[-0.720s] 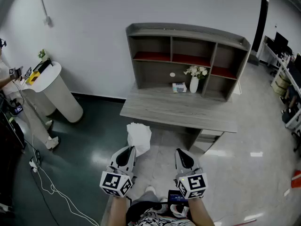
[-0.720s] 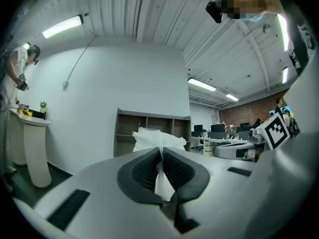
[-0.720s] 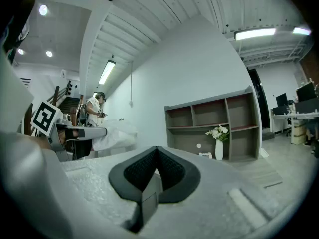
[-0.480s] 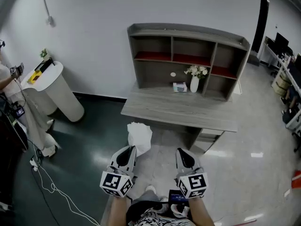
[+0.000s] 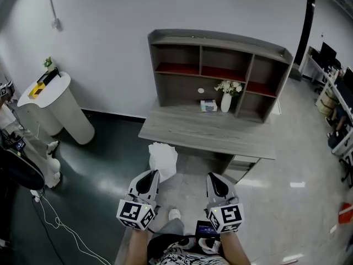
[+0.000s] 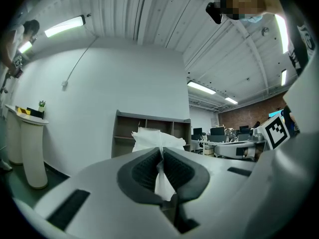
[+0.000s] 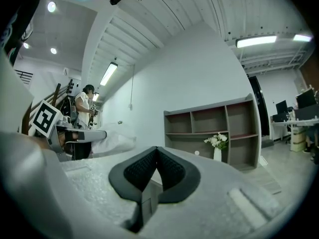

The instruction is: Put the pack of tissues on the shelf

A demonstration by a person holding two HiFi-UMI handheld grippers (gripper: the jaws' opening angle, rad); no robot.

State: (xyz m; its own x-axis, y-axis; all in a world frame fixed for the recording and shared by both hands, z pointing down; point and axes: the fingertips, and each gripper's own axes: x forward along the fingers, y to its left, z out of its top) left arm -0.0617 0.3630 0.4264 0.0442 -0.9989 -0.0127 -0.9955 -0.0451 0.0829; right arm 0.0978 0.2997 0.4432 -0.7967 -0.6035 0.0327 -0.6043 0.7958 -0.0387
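The pack of tissues (image 5: 163,159) is a soft white crinkled packet that sticks out beyond my left gripper (image 5: 150,176), low in the head view. The left gripper view shows my left gripper (image 6: 162,151) shut on a thin edge of the white pack (image 6: 154,137). Beside it, my right gripper (image 5: 214,179) is held at the same height. Its pads meet in the right gripper view, where my right gripper (image 7: 156,151) is shut on nothing. The grey shelf (image 5: 220,70), with red-lined compartments, stands on a grey desk (image 5: 187,130) ahead, well apart from both grippers.
On the desk by the shelf stand a white vase of flowers (image 5: 226,99) and a small tissue box (image 5: 208,106). A white round pedestal (image 5: 49,101) is at the left. A person (image 5: 16,164) and a floor cable (image 5: 60,220) are at the left edge. Office desks (image 5: 336,104) lie to the right.
Both grippers keep their place, and the pack stays in the left one. The person at the left edge has moved down and partly out of view. The head view has shifted slightly.
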